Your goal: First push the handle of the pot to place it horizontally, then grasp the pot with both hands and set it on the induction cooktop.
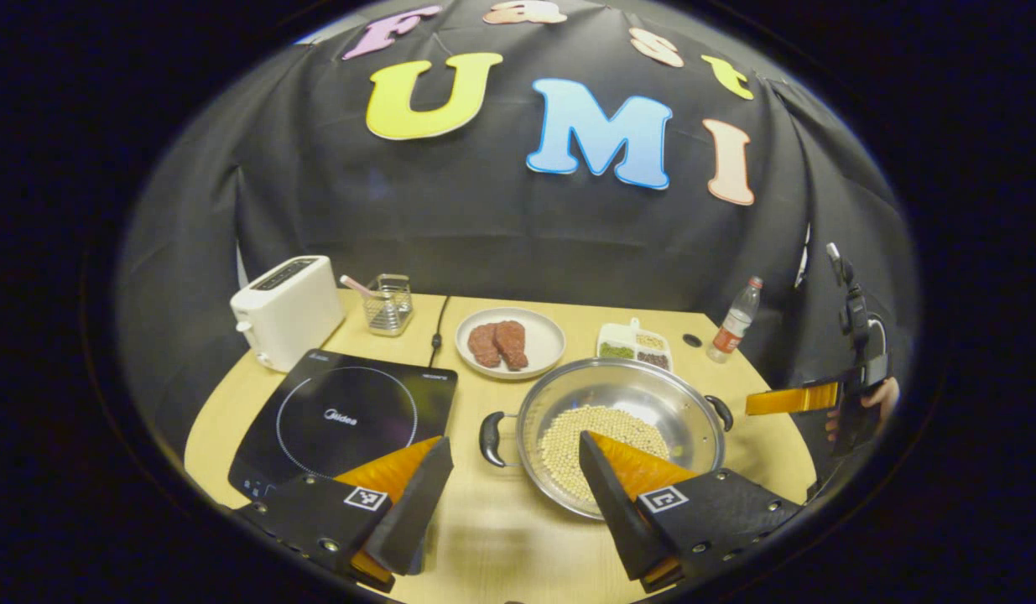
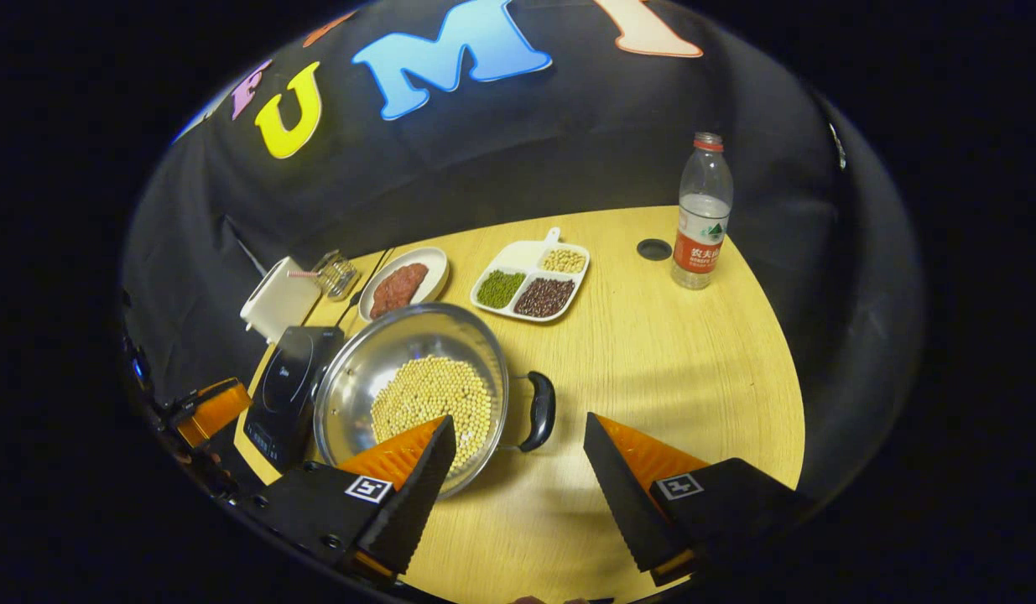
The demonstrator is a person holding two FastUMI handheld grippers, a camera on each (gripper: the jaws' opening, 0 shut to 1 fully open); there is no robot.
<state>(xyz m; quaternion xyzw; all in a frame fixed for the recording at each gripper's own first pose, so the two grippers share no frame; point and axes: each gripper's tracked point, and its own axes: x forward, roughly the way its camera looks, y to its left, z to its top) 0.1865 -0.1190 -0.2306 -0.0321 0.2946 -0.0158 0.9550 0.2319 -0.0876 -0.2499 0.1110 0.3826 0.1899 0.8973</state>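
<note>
Left claw (image 1: 513, 495) hangs wide apart over the pot (image 1: 618, 419) beside the induction cooktop (image 1: 350, 415).

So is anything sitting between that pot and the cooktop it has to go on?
Nothing visible. The pot sits right beside the cooktop, with bare table between them. The plate and toaster stand farther back, off that path.

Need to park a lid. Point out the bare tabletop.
Free: the wide stretch right of the pot, between the bottle and the right tool. Crowded: the back row from toaster to divided dish, and the cooktop side.
</note>
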